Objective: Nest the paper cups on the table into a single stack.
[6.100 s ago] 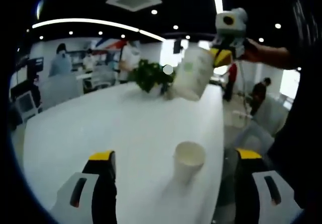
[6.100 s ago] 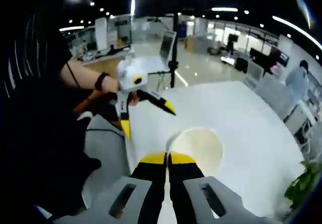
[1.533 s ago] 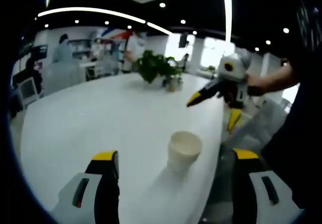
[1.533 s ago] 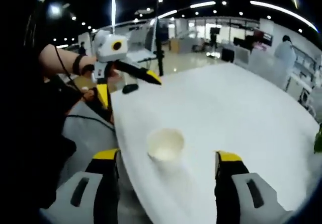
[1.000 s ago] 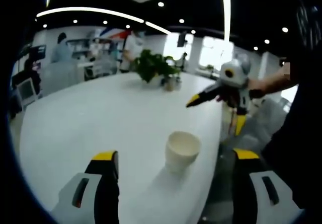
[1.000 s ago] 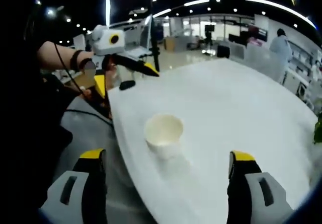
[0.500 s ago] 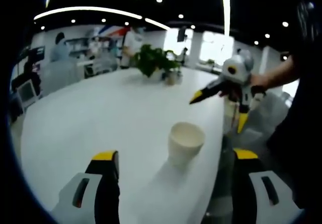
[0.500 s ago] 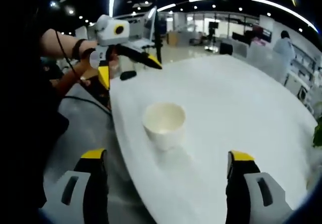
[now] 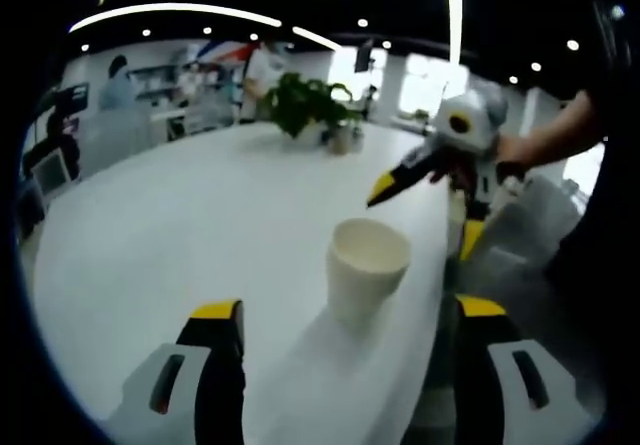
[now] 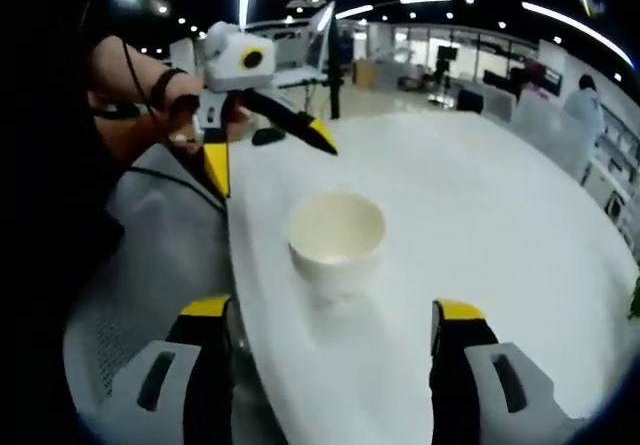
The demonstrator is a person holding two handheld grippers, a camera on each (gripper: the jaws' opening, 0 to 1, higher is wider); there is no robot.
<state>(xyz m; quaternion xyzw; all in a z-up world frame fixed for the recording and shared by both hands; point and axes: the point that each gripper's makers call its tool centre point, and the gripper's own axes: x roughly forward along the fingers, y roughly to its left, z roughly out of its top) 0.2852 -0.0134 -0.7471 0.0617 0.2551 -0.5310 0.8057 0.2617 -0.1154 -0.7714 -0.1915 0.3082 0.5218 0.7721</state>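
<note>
Left gripper view: the left gripper (image 9: 340, 315) has its jaws set wide apart, and the paper cup stack (image 9: 367, 270) stands upright on the table between and just beyond the yellow tips, touched by neither.
Right gripper view: the right gripper (image 10: 335, 315) is likewise spread wide; the paper cup stack (image 10: 337, 240) sits mouth-up ahead of its tips, near the table's near edge.
Other gripper: in the left gripper view the right gripper (image 9: 420, 205) comes in from the right, held by a hand (image 9: 520, 155), one yellow tip above the table edge and one below it, jaws parted. In the right gripper view the left gripper (image 10: 265, 150) enters from the left, also parted.
Around: a potted plant (image 9: 305, 110) stands at the far end of the table, well apart from the cups. A grey chair (image 10: 150, 265) sits just beside the table edge.
In the way: nothing lies between either gripper and the cups.
Surface: a bare white table (image 9: 180, 235) with a curved edge.
Room: an open office with ceiling strip lights, desks and people (image 9: 115, 85) far off.
Change: six seconds ago the right gripper was clamped on a cup held in the air; now both grippers are empty. Over the last second and a half both cameras have come nearer the stack, which looks larger in both views.
</note>
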